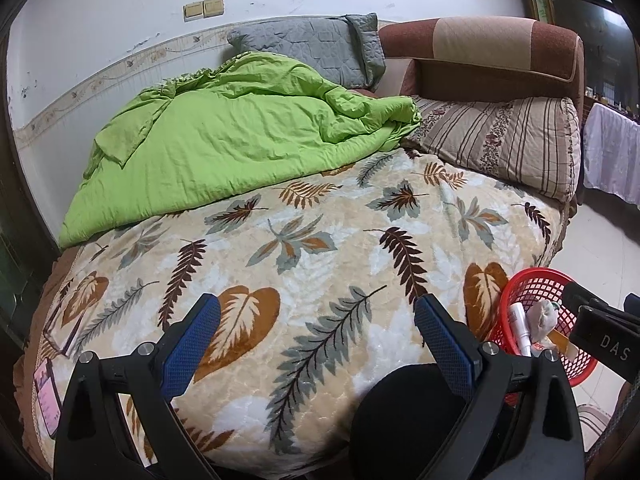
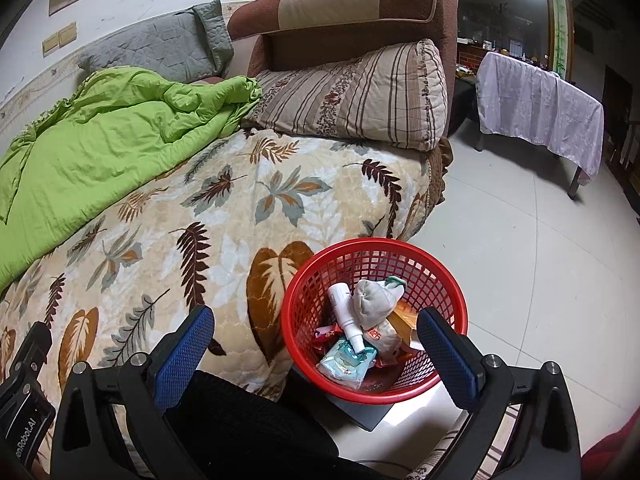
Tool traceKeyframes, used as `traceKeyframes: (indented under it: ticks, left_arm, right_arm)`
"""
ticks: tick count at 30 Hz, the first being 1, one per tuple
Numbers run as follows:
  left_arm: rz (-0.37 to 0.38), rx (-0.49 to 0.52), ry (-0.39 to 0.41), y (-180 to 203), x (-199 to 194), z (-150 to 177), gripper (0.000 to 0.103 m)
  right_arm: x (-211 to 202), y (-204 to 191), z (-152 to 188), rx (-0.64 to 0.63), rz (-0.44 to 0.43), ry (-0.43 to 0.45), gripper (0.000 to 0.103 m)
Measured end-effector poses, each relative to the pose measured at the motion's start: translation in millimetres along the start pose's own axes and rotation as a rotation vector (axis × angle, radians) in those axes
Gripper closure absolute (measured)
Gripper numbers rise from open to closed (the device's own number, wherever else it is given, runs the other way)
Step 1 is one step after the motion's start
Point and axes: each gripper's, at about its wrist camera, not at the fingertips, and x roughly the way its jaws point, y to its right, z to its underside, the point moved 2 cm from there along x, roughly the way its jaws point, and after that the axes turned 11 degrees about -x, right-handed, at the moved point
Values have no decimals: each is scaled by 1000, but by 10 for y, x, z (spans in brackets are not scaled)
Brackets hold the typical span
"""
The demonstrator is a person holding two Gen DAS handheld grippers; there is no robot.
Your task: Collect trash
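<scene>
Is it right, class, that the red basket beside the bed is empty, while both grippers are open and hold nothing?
Not quite: the red basket beside the bed already holds trash, as the right wrist view shows. The left gripper and right gripper are indeed open and empty.

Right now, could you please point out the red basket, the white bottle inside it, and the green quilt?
red basket point(image 2: 448, 280), right wrist view, on its far mesh wall.
white bottle point(image 2: 345, 309), right wrist view, mid-body.
green quilt point(image 1: 224, 144), left wrist view, on its flat middle.

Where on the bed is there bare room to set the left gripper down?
Open leaf-print blanket runs between the crumpled green quilt, striped pillow and red mesh basket. Crowded: the basket, and the bed's left edge with a pink-covered booklet.
</scene>
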Motion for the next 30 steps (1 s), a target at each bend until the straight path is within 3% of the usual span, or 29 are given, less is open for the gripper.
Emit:
traceKeyframes:
  ticks: [30]
  left_arm:
    - [5,7,-14,135,63,53,6]
  right_arm:
    - [133,53,24,2,2,-26,1]
